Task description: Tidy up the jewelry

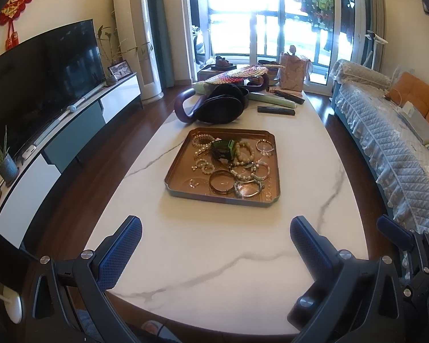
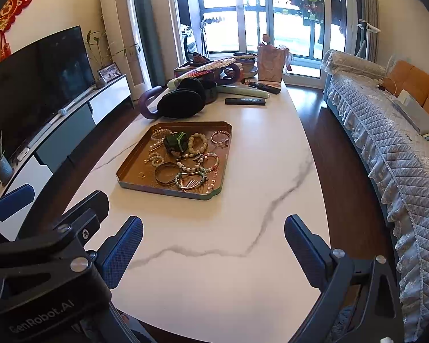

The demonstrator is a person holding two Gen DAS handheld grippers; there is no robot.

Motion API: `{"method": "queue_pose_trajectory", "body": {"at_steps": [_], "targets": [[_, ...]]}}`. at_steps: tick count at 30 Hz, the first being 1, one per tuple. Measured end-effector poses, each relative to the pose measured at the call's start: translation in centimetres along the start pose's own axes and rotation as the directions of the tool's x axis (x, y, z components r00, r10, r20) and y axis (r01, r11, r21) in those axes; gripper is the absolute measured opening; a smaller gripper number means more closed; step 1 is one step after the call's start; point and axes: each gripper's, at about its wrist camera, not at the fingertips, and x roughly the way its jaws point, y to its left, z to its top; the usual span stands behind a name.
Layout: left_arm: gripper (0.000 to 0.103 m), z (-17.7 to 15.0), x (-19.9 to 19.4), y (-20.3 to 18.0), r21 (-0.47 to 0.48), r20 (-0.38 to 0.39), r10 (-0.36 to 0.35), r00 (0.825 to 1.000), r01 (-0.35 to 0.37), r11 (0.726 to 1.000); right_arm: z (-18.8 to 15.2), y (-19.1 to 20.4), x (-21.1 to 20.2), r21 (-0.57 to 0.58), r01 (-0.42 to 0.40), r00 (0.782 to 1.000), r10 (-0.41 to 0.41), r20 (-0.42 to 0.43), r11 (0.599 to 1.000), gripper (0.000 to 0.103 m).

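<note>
A copper-coloured square tray (image 1: 177, 171) (image 2: 131, 165) sits mid-table and holds several bracelets, bead strings and a gold bangle (image 1: 221, 183) (image 2: 166, 173). A dark green box (image 1: 222, 149) (image 2: 174, 142) lies among them. My left gripper (image 1: 216, 230) hovers open over the near table edge, well short of the tray, nothing between its blue pads. My right gripper (image 2: 214, 230) is open too, empty, to the right of the left one and nearer than the tray. The left gripper's body (image 2: 43, 245) fills the lower left of the right wrist view.
A white marble table (image 1: 214, 257) (image 2: 214, 271) carries black pouches (image 1: 218, 108), a purple handle (image 1: 183, 105), remotes (image 1: 276, 111), a woven fan and a pink bag (image 1: 293, 73) at its far end. A TV cabinet stands left, a quilted sofa (image 2: 386, 143) right.
</note>
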Motion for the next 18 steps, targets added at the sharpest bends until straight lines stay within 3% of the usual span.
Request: {"method": "queue_pose_trajectory", "body": {"at_steps": [18], "targets": [[0.103, 0.07, 0.22, -0.04, 0.004, -0.003, 0.000, 1.000, 0.000, 1.000, 0.16, -0.06, 0.00, -0.004, -0.004, 1.000, 0.004, -0.004, 1.000, 0.099]]}}
